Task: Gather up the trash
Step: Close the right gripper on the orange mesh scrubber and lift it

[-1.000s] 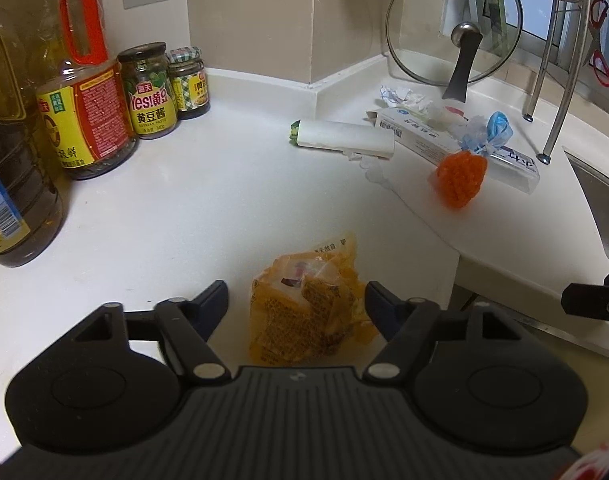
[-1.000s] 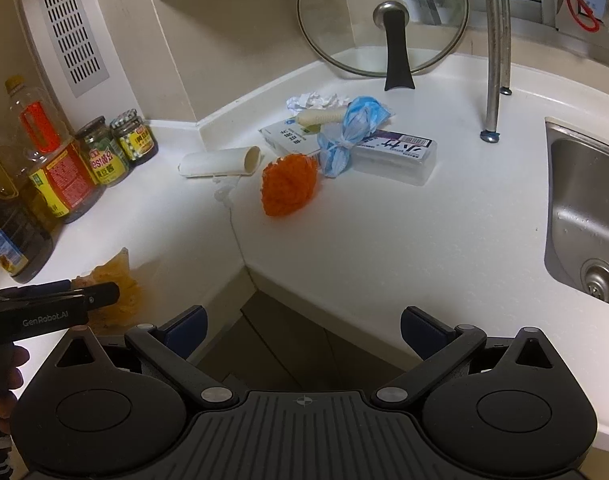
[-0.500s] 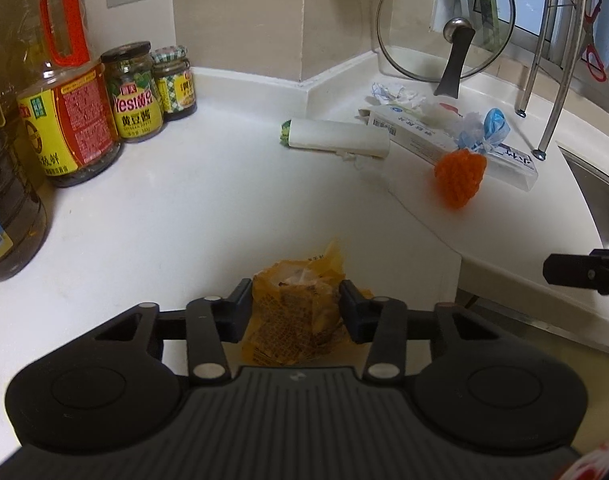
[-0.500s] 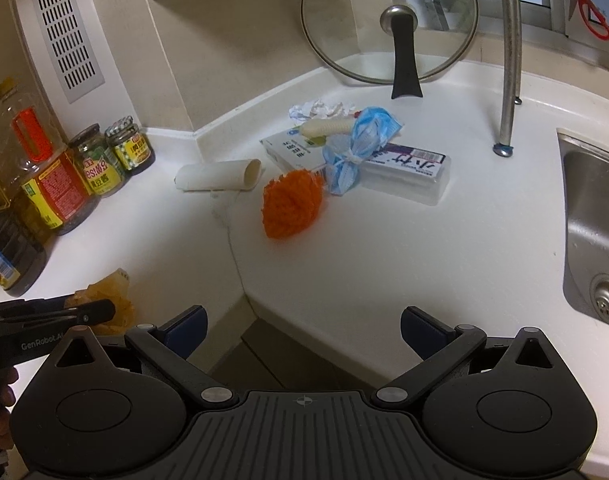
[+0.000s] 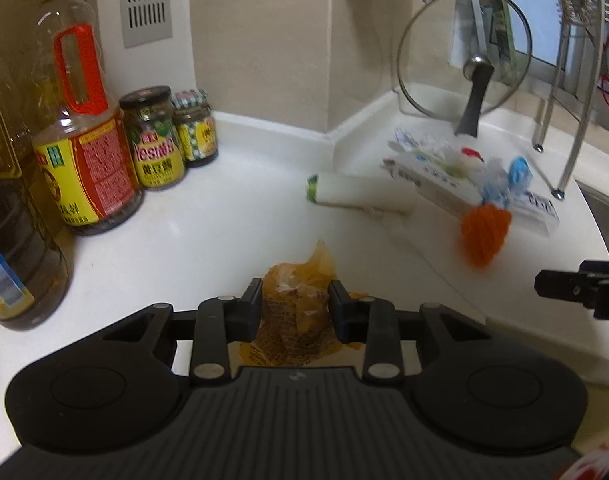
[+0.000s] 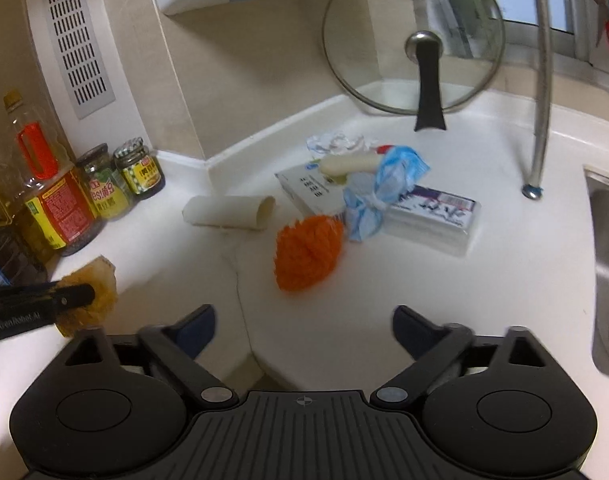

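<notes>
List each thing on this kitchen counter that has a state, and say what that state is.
left gripper: shut on the yellow wrapper
right gripper: open, holding nothing
paper roll: lying on its side
glass lid: propped upright
sauce jars: upright, lids on
oil bottle: upright, capped
orange scrubber: resting on the counter

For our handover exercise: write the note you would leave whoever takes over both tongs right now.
Left tongs: shut on the yellow wrapper, at the counter's near edge.
Right tongs: open, empty, facing the orange mesh ball.
Uncollected: paper roll, blue bag, crumpled paper, two boxes.
Done: wrapper gripped.
Left: bin it, then gather the rest. No bin is visible.
</notes>
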